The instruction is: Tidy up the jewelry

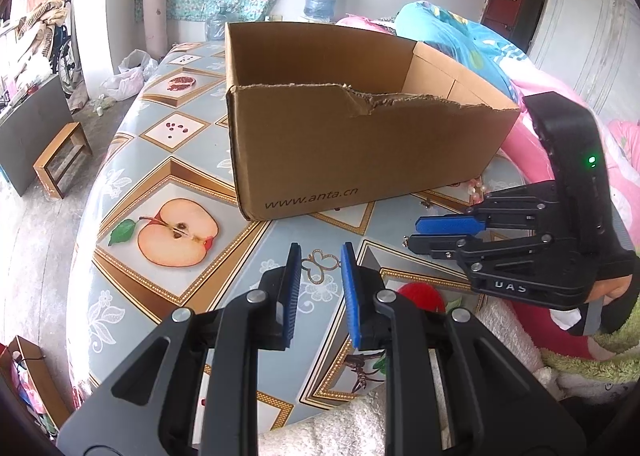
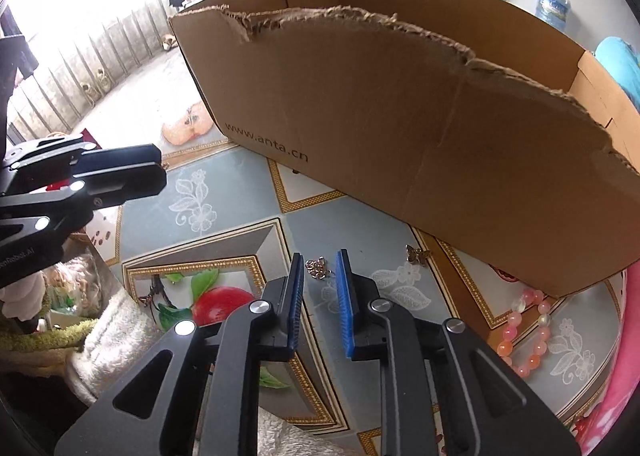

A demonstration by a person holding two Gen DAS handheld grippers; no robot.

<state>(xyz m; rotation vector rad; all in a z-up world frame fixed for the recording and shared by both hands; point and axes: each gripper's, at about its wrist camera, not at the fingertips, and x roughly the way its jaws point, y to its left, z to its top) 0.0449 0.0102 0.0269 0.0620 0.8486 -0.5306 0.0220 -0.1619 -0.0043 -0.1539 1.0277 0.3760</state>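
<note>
1. Right claw hovers narrowly parted, empty, over a small metal chain on the table.
2. Left claw narrow, empty.
3. Risk: pads skid off the flat chain; bead bracelet by cardboard box gets overlooked.

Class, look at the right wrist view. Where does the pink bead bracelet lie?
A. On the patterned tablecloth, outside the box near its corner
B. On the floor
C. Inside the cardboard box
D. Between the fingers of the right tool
A: the pink bead bracelet rests on the patterned tablecloth just outside the cardboard box, clear of the right tool.
</note>
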